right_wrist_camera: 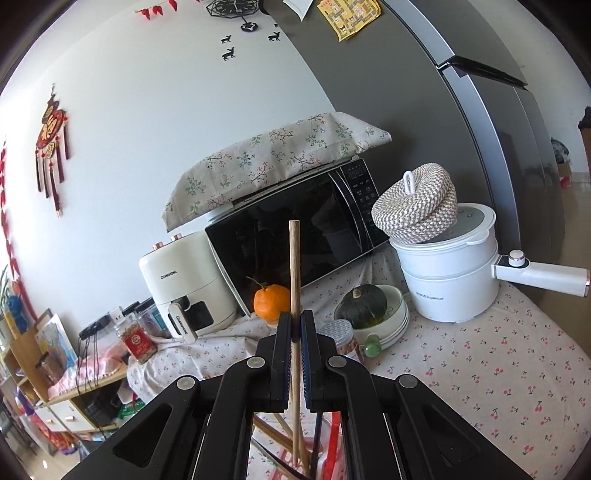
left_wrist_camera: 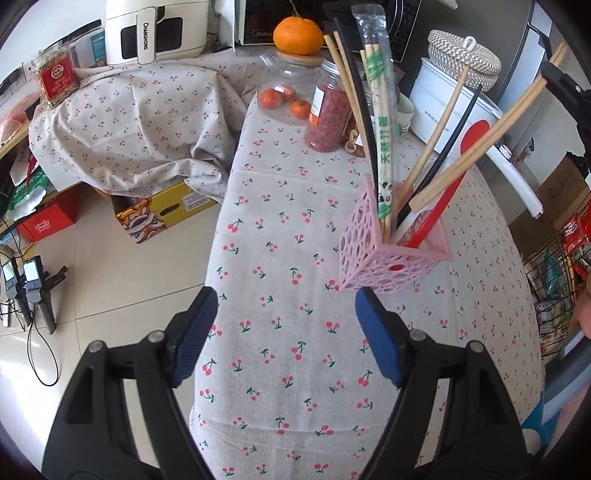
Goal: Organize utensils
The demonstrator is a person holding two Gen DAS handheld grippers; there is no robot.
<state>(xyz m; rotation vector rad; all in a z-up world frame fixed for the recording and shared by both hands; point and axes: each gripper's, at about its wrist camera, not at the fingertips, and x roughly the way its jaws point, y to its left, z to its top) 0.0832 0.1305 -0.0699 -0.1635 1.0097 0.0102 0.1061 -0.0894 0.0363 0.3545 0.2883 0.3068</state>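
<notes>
The left gripper is held low over the bench, pointed forward along the cherry-print cloth, its blue-padded fingers spread wide with nothing between them. Just ahead of its right finger, the pink perforated holder is seen standing on the bench, filled with wooden chopsticks, black chopsticks, a red utensil and a wrapped pair printed with green Chinese characters.

The right gripper is raised above the holder, aimed at the appliances at the back, and its fingers are clenched on a single wooden chopstick, which is held upright. The chopstick's lower end is seen among the utensils below.

"CHANGHONG" is read on the white air fryer, "Midea" on the microwave, and "Royalstar" on the white electric pot.
</notes>
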